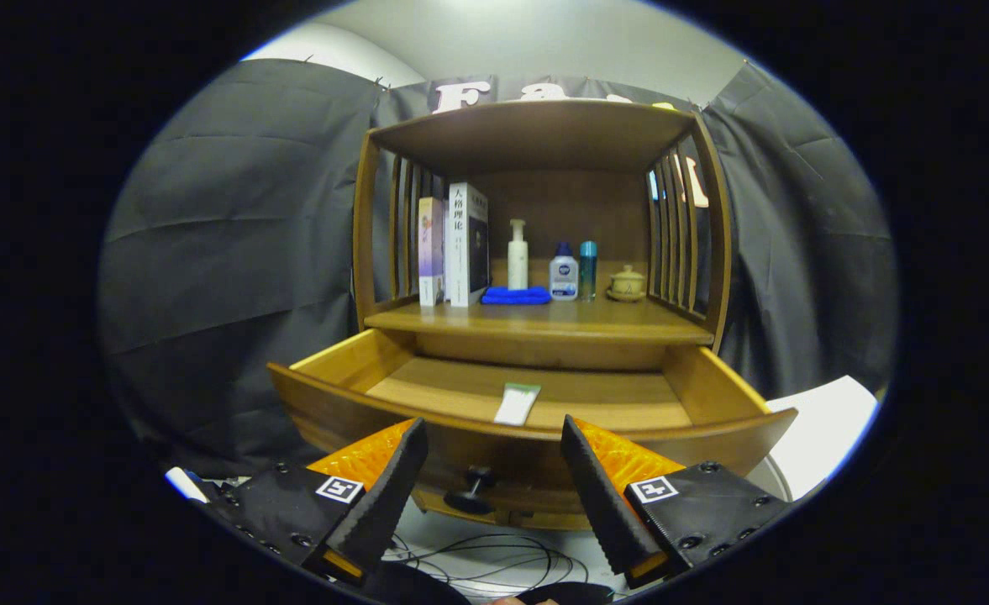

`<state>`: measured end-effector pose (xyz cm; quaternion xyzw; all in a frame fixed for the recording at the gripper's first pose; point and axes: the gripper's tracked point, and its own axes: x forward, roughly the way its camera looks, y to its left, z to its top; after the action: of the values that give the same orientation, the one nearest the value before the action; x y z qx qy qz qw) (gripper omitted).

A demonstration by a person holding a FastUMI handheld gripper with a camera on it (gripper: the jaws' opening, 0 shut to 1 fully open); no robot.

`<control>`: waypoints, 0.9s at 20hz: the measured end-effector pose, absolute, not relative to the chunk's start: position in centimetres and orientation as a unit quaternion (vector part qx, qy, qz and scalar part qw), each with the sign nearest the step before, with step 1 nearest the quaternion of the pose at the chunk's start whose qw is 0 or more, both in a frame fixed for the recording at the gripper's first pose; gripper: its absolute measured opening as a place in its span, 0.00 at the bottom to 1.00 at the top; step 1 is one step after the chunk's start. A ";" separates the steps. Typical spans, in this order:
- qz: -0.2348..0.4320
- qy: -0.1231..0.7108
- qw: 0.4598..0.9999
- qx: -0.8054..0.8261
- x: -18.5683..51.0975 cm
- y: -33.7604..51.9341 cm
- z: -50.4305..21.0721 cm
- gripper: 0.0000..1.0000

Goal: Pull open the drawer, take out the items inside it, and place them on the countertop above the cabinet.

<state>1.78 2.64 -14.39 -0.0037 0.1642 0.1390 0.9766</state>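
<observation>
while fingers point(494, 437) gape, packet point(517, 403) lies just beyond.

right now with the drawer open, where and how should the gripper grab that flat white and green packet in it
The packet lies flat on the drawer floor near the front panel, long axis running front to back. Come from above, over the front panel, and pinch across its narrow width, probably mid-length. It looks thin, so the fingertips likely must touch the floor. The gripper is open, outside, above the knob.
</observation>
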 end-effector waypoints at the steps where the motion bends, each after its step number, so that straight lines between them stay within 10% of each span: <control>1: 0.132 0.164 0.978 -0.010 2.8 1.9 -13.6 0.99; 18: 0.192 0.467 0.863 0.001 15.5 6.7 -20.2 0.98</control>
<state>15.46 6.74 -20.15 0.0008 0.4671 0.1916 0.8632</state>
